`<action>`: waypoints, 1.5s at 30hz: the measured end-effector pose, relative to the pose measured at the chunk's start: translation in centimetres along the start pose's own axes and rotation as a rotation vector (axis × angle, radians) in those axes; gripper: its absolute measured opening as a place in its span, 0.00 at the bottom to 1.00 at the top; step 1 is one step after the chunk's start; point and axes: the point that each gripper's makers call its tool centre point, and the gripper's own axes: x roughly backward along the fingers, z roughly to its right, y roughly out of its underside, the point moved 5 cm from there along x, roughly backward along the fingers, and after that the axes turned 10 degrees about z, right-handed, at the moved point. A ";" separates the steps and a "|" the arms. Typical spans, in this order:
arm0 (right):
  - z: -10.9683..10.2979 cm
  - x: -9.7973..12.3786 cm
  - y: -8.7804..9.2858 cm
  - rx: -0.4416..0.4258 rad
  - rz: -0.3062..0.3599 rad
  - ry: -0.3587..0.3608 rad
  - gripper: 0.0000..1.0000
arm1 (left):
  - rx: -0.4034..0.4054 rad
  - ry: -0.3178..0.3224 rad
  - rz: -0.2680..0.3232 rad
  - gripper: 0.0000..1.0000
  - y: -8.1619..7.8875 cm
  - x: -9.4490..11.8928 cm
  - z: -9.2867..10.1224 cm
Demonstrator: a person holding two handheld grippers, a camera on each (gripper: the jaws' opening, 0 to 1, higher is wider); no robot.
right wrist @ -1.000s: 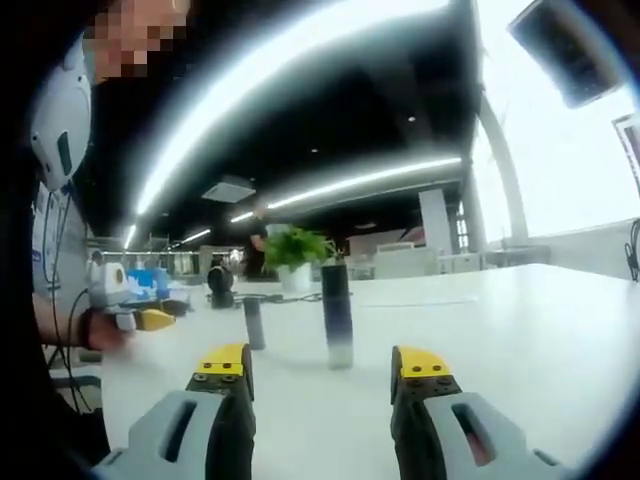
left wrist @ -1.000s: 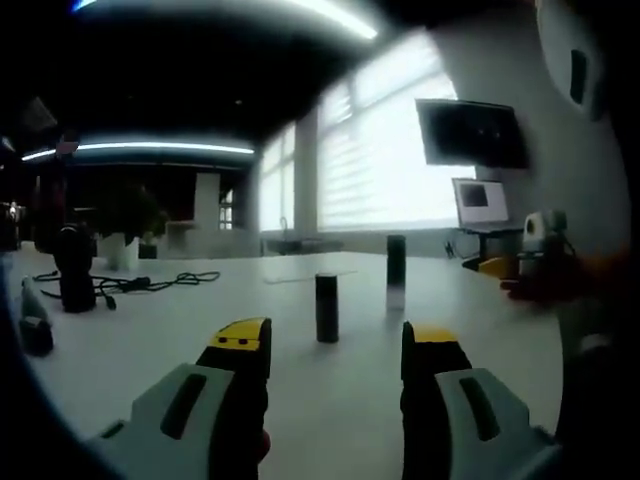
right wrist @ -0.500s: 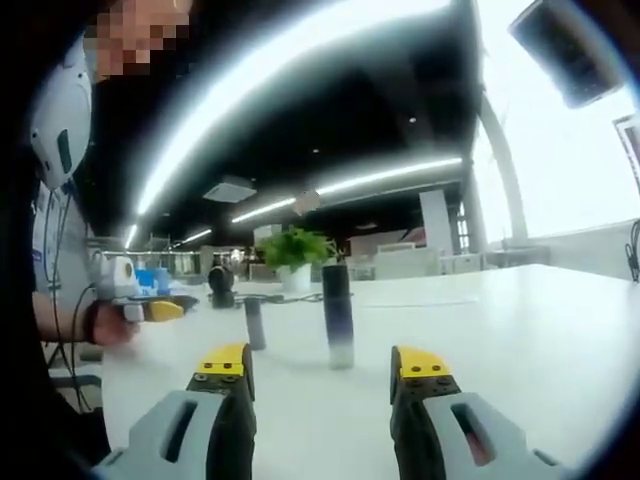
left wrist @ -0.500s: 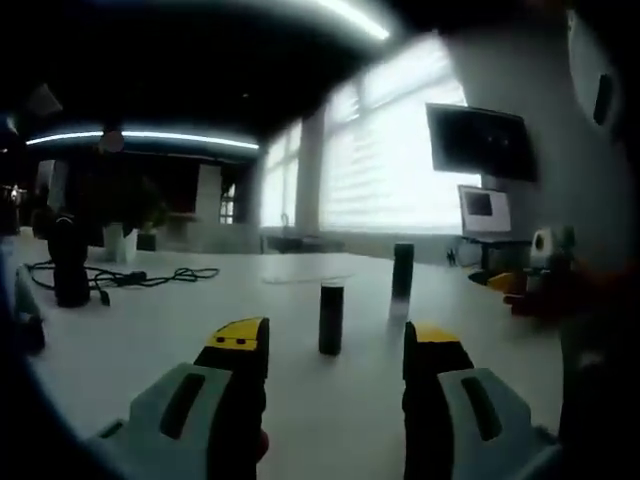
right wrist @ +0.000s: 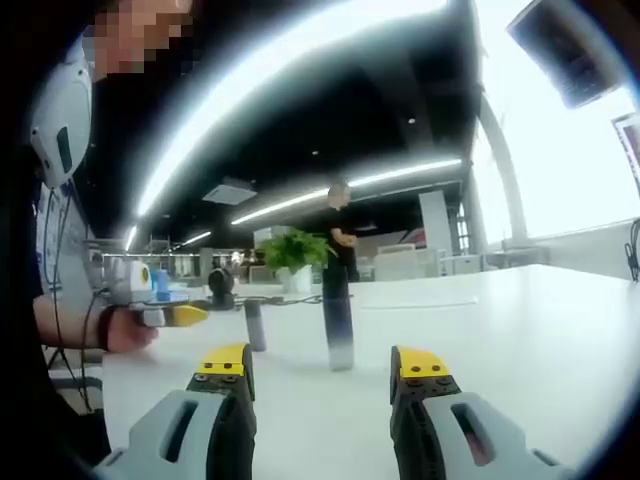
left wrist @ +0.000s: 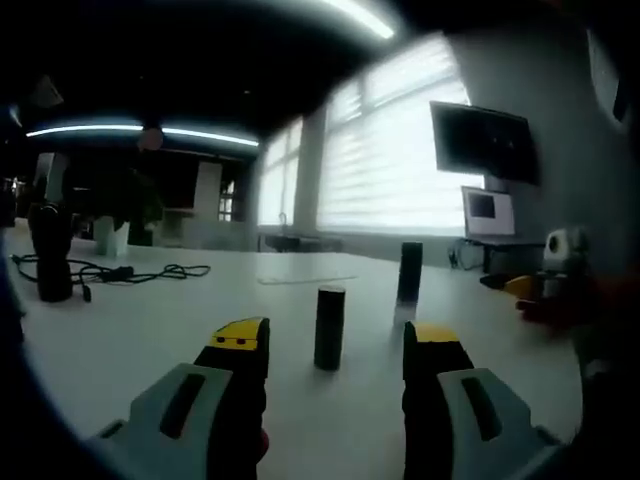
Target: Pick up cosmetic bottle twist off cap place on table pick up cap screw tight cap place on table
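Note:
On the white table a short dark cylinder, which looks like the cap, stands upright just past my left gripper. That gripper is open, with nothing between its jaws. Farther back and to the right stands the tall dark cosmetic bottle. In the right gripper view the bottle, pale at its base, stands upright straight ahead of my open right gripper. The short cylinder stands left of it, and the left gripper hovers farther left, held by a hand.
A black cable and a dark stand lie at the table's far left. A screen and a wall monitor are at the back right. A potted plant stands behind the bottle, with a person walking beyond it.
The left gripper has come closer to the short cylinder, which looks larger and nearer its jaws. In the right gripper view that gripper has shifted right. A person has walked in behind the plant.

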 end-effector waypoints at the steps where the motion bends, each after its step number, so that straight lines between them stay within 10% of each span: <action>1: 0.0 0.0 0.0 0.001 -0.001 0.000 0.47 | 0.002 0.001 0.001 0.44 0.0 -0.4 0.0; 45: 0.2 -0.1 0.2 0.003 -0.011 0.014 0.47 | -0.066 -0.009 -0.141 0.27 4.3 -7.5 -0.6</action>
